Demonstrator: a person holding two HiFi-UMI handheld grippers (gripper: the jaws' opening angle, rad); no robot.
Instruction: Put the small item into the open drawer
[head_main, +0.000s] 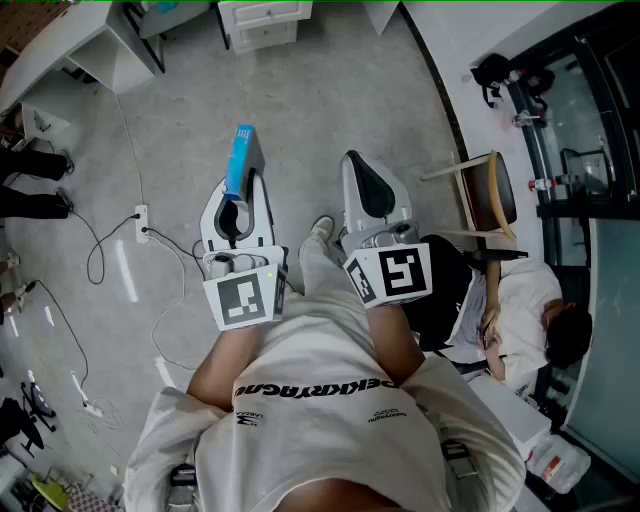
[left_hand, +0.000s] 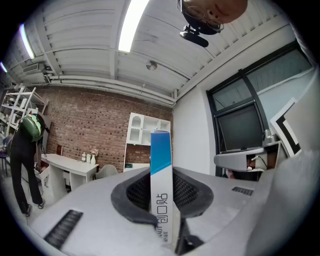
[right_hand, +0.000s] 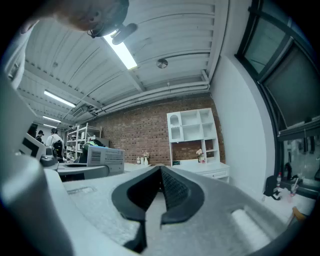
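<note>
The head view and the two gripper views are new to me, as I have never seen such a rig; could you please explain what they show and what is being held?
There is no robot here: a person holds a two-jaw gripper in each hand. The head view comes from a camera on the person's head, looking down at the grey floor, where a power strip lies. Each gripper view comes from a camera riding on that gripper, looking along its jaws. The left gripper is closed on a slim blue and white box, upright between its jaws. The right gripper is shut and empty. The cubes with square markers belong to the grippers.
</note>
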